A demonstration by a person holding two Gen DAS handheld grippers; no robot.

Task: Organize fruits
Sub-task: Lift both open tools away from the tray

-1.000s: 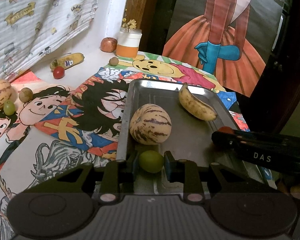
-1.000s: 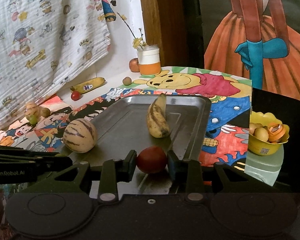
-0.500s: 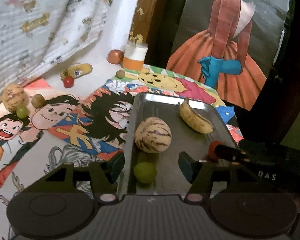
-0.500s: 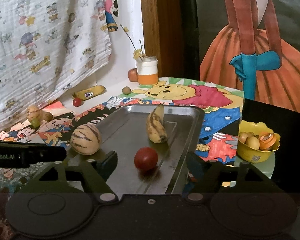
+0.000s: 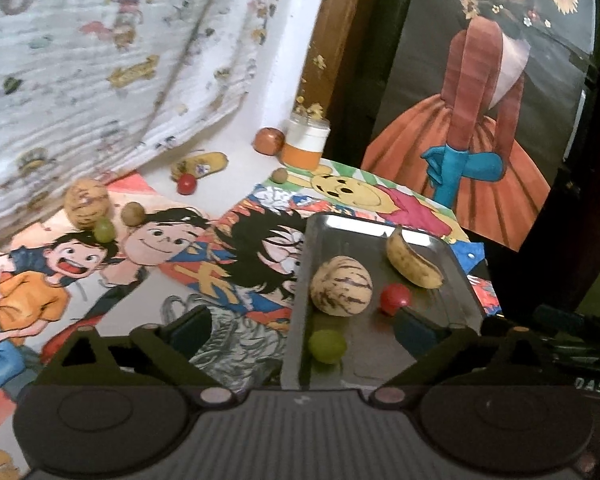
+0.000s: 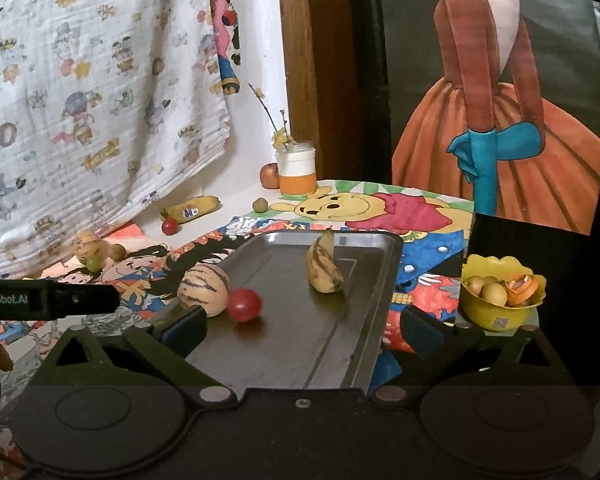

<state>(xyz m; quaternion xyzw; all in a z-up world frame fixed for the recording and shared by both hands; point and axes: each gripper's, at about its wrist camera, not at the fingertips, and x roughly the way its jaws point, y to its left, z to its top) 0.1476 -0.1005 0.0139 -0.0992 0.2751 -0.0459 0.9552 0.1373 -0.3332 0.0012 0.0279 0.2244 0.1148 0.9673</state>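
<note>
A metal tray lies on the cartoon cloth. In it are a striped melon, a spotted banana, a red tomato and a green fruit. My left gripper is open and empty, above the tray's near left edge. My right gripper is open and empty, over the tray's near end. Loose fruits stay on the table: a striped melon, a green fruit, a brown fruit, a tomato, a banana.
A white and orange jar with an apple beside it stands at the back by the wall. A yellow bowl with small fruits sits right of the tray. A printed cloth hangs at the left.
Both grippers opened and pulled back and up. The left let go of the green fruit, the right let go of the red tomato; both fruits now lie in the tray.
</note>
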